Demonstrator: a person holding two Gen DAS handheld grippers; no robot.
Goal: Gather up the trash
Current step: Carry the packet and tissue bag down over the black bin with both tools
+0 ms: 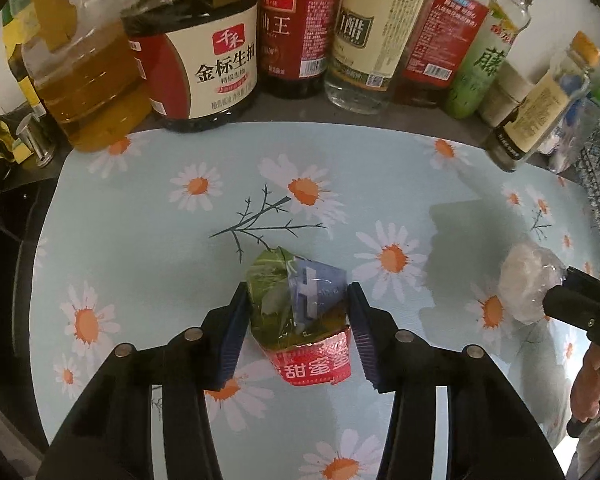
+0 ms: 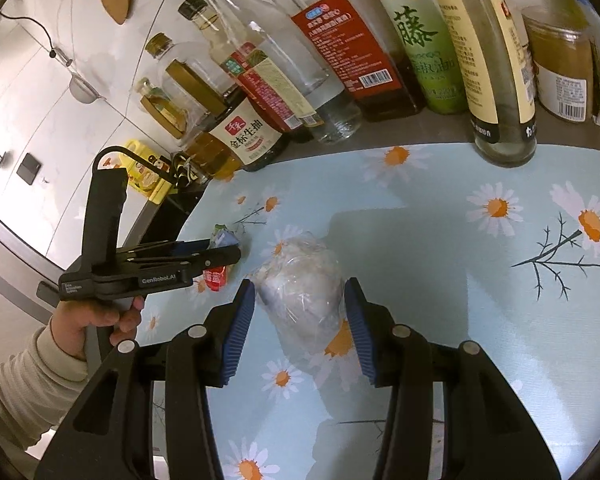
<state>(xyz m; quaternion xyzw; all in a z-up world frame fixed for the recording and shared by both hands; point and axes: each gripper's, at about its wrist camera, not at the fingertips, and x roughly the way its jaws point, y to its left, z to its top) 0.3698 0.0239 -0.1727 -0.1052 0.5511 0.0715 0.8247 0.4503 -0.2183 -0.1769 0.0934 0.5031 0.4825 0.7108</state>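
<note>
Daisy-print table (image 1: pixel 148 216): left gripper (image 1: pixel 298 304) clamps the crumpled wrapper (image 1: pixel 296 312), right gripper (image 2: pixel 300 312) squeezes the plastic wad (image 2: pixel 304 288) — neither binned yet.

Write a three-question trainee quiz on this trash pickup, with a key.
1. True or false: the left tongs are closed on the crumpled wrapper with the red foil edge.
2. What lies between the right tongs? A) a soy sauce bottle B) a clear plastic bag wad C) a wooden spatula
3. Fill in: the trash lies on a pale blue cloth printed with ____.

Key: 1 true; the pads press on both sides of the wrapper. 2 B; the wad sits between the pads, but whether they grip it is hard to tell. 3 daisies.
</note>
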